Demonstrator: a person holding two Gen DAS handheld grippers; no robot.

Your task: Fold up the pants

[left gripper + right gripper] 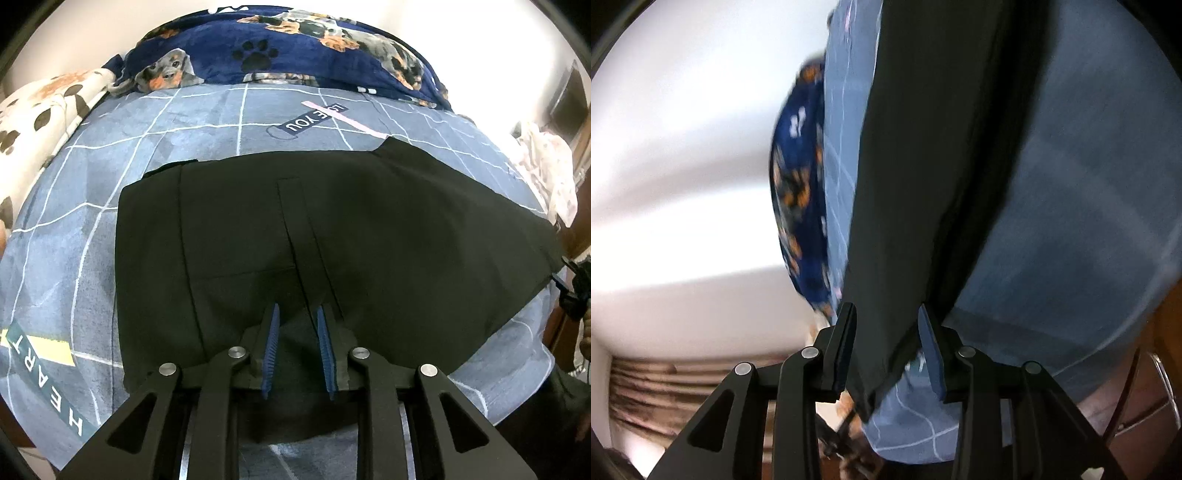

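1. Black pants (332, 229) lie spread flat on the bed's blue grid-print sheet (207, 122).
2. Left gripper (297, 314): jaws narrowly parted over the near edge of the pants, pads clear of the cloth.
3. Right gripper (886, 314): jaws partly open, a pant leg passing loosely between them; view blurred.
4. Navy dog-print blanket (295, 48) bunched at the far side.
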